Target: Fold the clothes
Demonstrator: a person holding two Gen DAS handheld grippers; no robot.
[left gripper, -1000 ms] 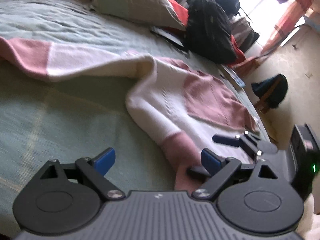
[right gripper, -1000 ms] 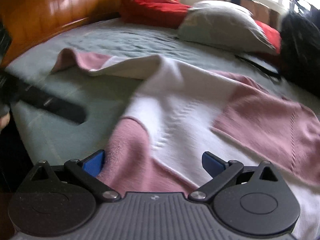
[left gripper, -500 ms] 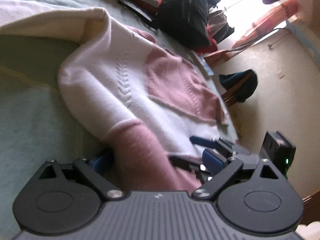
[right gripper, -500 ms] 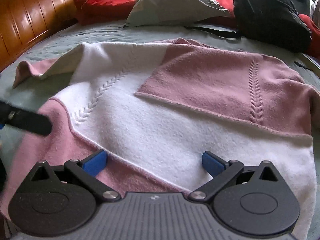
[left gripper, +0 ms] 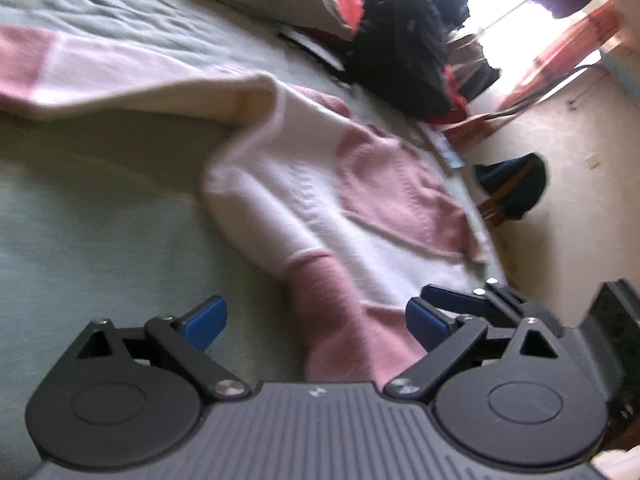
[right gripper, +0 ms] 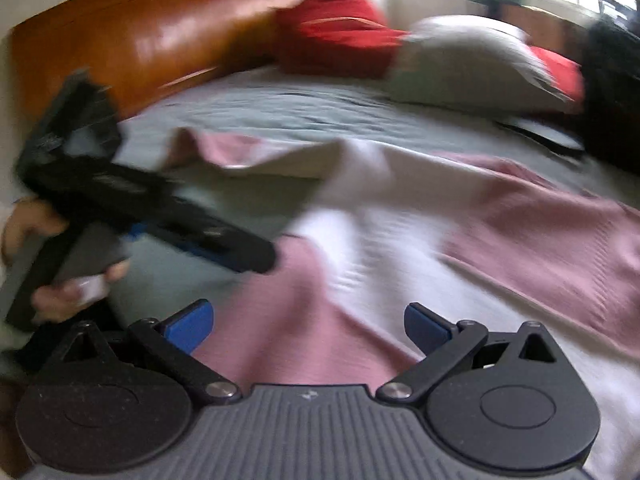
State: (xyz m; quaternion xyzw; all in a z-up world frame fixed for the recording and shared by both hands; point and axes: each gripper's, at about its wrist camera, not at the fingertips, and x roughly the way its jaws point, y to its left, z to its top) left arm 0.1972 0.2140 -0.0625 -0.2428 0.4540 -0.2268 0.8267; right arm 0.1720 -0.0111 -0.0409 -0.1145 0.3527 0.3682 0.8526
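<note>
A pink and white knitted sweater [left gripper: 320,208] lies spread on the green bed sheet [left gripper: 100,240]; it also shows in the right wrist view [right gripper: 400,240]. My left gripper [left gripper: 316,320] is open, its blue pads on either side of the sweater's pink hem corner [left gripper: 340,328], not closed on it. My right gripper [right gripper: 308,324] is open over the pink hem [right gripper: 288,320] close to the bed's edge. In the right wrist view the left gripper [right gripper: 224,248] shows at the left, held in a hand. The right gripper [left gripper: 460,300] shows at the right of the left wrist view.
A grey pillow [right gripper: 468,64] and red pillows [right gripper: 336,32] lie by the wooden headboard [right gripper: 132,40]. A black bag [left gripper: 396,52] sits at the bed's far side. A chair with dark cloth [left gripper: 512,184] stands on the floor beside the bed.
Both grippers have pulled back from the hem, so both views show more of the bed. The left gripper's pads sat close about the pink hem corner before and now stand wider from it.
</note>
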